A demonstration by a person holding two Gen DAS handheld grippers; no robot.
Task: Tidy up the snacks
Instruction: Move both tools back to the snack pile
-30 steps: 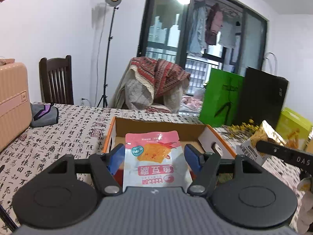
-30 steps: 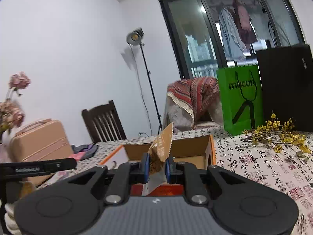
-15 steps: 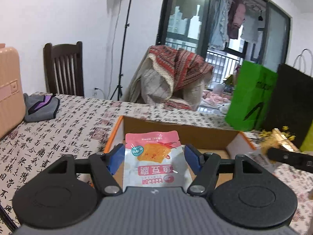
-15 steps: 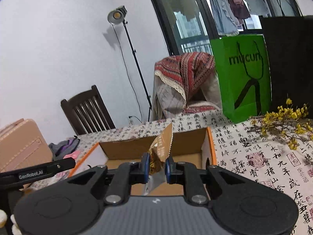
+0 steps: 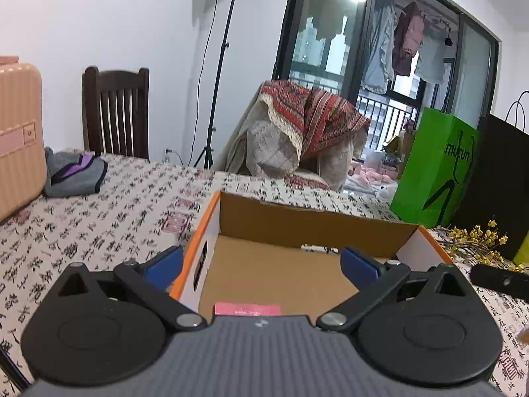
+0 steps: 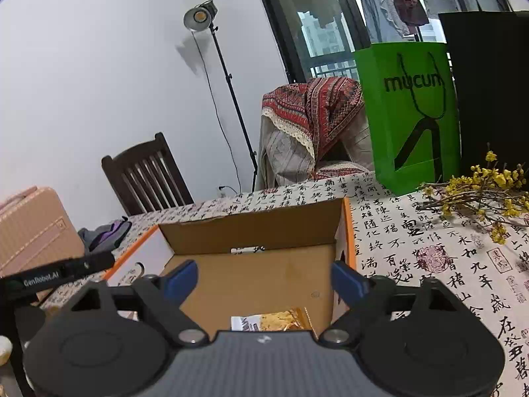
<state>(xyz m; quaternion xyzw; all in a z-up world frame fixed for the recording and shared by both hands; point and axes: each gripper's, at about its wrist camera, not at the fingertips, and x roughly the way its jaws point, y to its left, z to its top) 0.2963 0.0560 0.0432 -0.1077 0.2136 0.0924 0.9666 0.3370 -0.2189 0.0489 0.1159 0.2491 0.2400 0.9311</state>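
Note:
An open cardboard box (image 5: 317, 225) with orange rims stands on the table; it also shows in the right wrist view (image 6: 254, 231). My left gripper (image 5: 261, 263) is open and empty above the box's near end. A pink snack pouch (image 5: 248, 308) lies on the box floor just below it, mostly hidden by the gripper body. My right gripper (image 6: 264, 279) is open and empty over the box. A golden snack packet (image 6: 274, 320) lies on the box floor under it, partly hidden.
The table has a calligraphy-print cloth (image 5: 99, 225). A pink suitcase (image 5: 16, 132) and a grey-purple pouch (image 5: 74, 175) lie at the left. A green bag (image 6: 410, 112), a black bag (image 6: 492, 92) and yellow flower twigs (image 6: 479, 192) stand at the right. A chair (image 5: 115, 112) is behind.
Both grippers opened and let go of their snacks. The pink pouch and the golden packet dropped onto the box floor. Both grippers moved closer over the box.

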